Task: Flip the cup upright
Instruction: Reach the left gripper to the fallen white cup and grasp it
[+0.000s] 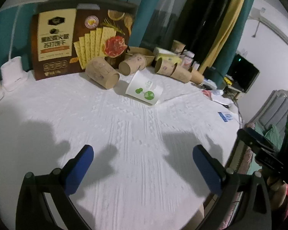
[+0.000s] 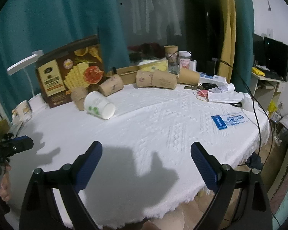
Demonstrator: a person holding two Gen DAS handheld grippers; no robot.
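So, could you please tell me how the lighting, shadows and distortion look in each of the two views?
Left wrist view: dim and bluish, with gripper shadows on the white tablecloth, a bowed table edge, and the white cup fairly sharp. Right wrist view: similar dimness, one large shadow between the open fingers, and strong fisheye curvature with dark corners.

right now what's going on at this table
A person holds a hand-held gripper in each hand over a white tablecloth. The left hand-held gripper and right hand-held gripper are both open and empty, well short of the white paper cup, which lies on its side near several tipped brown cups. Nothing is grasped yet.
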